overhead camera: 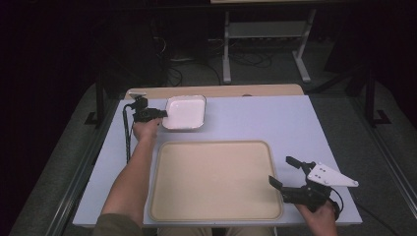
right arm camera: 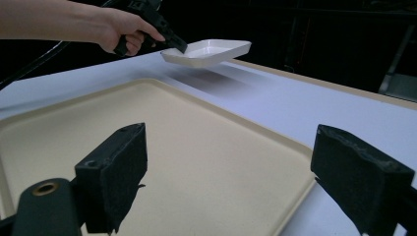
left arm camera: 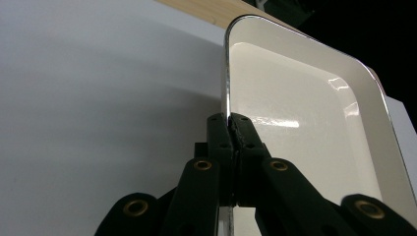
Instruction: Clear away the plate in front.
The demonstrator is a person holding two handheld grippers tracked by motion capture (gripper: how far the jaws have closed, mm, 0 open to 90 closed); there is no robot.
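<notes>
A person sits at a pale grey table [overhead camera: 275, 123] with a pair of black tongs in each hand. The left tongs [overhead camera: 162, 114], in the upper left of the high view, are clenched on the thin left rim of a small white enamel dish [overhead camera: 186, 112]. In the right gripper view that dish [right arm camera: 209, 51] hangs in the air at the upper middle of the frame, clear of the table with its shadow beneath it, and tips slightly. In the left gripper view the jaws meet on the metal edge at the centre of the frame, with the rest of the dish [left arm camera: 305, 118] stretching away to the right. A large cream tray [overhead camera: 216, 179] lies empty in the lower middle of the high view. The right tongs [overhead camera: 285, 171] rest at the tray's right edge, released, jaws standing wide with nothing between them. The risk, as I judge it, lies in the grip: the dish is pinched at one edge only, so its weight hangs to one side. The smooth glossy rim could slip or pivot between the pads, and the dish could drop onto the table or clip the tray's raised lip when carried over it.
</notes>
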